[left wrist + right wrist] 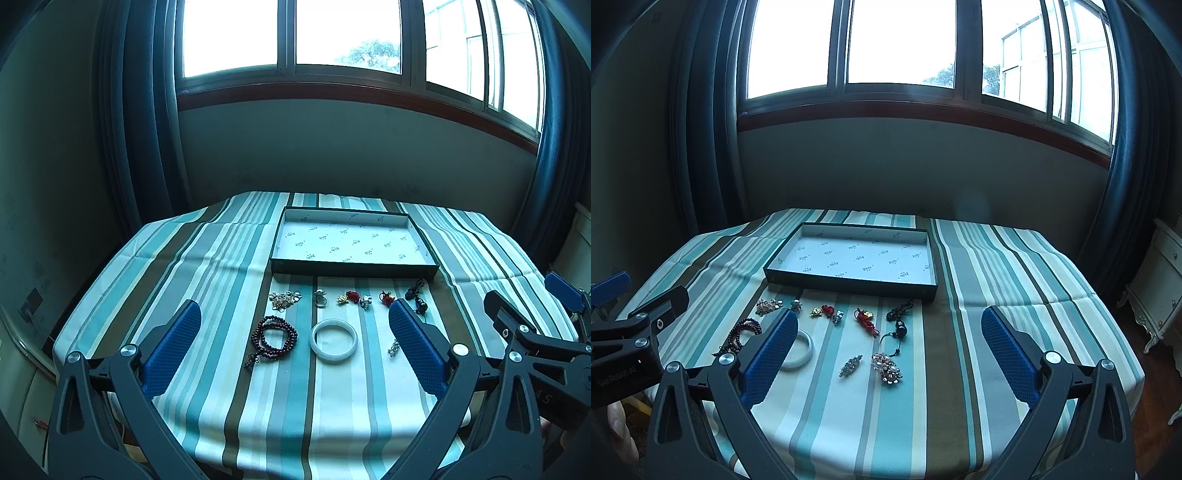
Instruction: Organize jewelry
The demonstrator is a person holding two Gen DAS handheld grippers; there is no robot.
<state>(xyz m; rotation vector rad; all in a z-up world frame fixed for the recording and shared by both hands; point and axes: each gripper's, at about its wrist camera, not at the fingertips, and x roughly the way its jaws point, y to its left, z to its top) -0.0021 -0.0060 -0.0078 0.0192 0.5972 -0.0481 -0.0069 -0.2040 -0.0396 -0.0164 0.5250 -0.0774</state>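
A shallow dark-rimmed tray [352, 267] [849, 282] with a white printed lining lies empty at the table's middle. In front of it lie several jewelry pieces: a gold chain pile [284, 298], a ring [320, 297], red and gold charms [349, 297] [823, 310], a dark bead bracelet [274, 338] [744, 332], a white bangle [334, 341] [803, 349], a black cord pendant [899, 325], and crystal brooches [886, 367]. My left gripper [293, 349] is open above the bracelet and bangle. My right gripper [888, 354] is open above the brooches.
A striped teal, brown and white cloth [207, 266] [1015, 280] covers the table. Wall, window and dark curtains stand behind it. A white cabinet [1160, 280] stands at the right. Each gripper shows at the edge of the other's view.
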